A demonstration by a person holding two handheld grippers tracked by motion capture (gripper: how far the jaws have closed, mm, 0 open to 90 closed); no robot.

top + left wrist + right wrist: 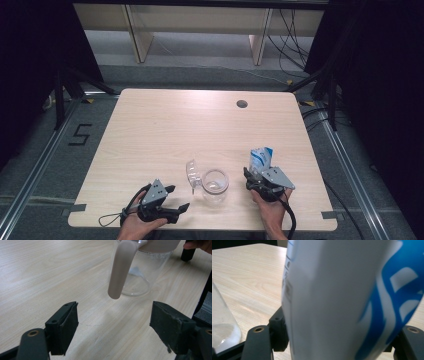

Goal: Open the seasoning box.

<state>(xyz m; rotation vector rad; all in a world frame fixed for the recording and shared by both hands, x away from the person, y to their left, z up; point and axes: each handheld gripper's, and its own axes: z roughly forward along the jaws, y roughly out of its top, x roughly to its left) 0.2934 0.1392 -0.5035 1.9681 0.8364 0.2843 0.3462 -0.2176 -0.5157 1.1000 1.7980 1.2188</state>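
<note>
A blue-and-white carton (pixel 261 161) is clamped upright between the jaws of the right gripper (pixel 255 179), presumably ready for pouring. The left gripper (pixel 113 326) is held wide open, its jaws aimed at the handle (pixel 121 270) of the clear glass jug (pixel 215 185) just ahead, apparently to steady it.

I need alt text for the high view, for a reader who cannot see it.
A person's two hands hold grippers over a wooden table: the right gripper grips a blue-and-white carton, the left gripper is open. Between them stands a clear jug.
</note>
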